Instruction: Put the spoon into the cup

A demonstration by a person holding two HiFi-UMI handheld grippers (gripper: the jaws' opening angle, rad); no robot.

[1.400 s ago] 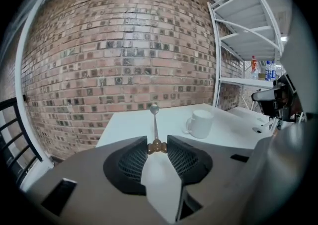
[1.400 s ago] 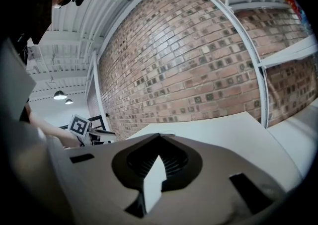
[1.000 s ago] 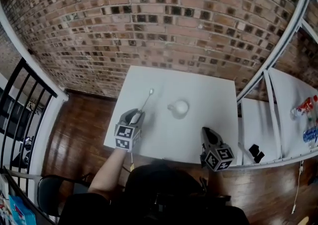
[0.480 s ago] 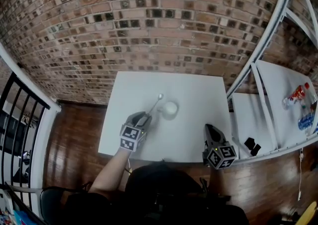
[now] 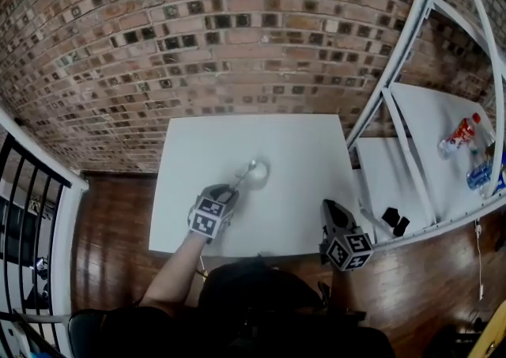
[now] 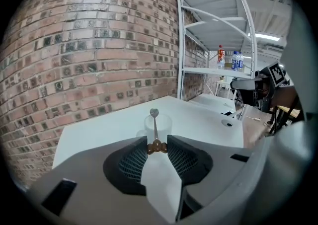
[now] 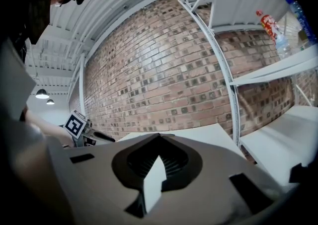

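Far left, black railing [image 5: 32,190] over wood floor [image 5: 111,214]. Brick wall [image 5: 198,40] behind the white table [image 5: 300,139].

Next, left gripper [image 6: 157,138] over the table's near-left part, pointing toward the wall and a bit down. Its jaws are partly closed and clamped on the brown beaded end of the spoon [image 6: 155,126]. The spoon handle runs up and away from the jaws, with the bowl at the far tip.

The cup [image 5: 259,177] stands upright near table centre, just beyond the left gripper. In the head view the spoon bowl is at the cup's left rim. In the left gripper view it pokes just above the rim line. Can't tell if the bowl is inside the cup or only over it.

Then right gripper [image 7: 160,136] at the table's near-right edge, well apart from the cup. Its jaw tips are together with nothing between them.

White shelf frame [image 5: 393,103] right of the table. Bottles [image 5: 460,133] on its shelf, far right. Small black thing [image 5: 391,220] on the lower board.
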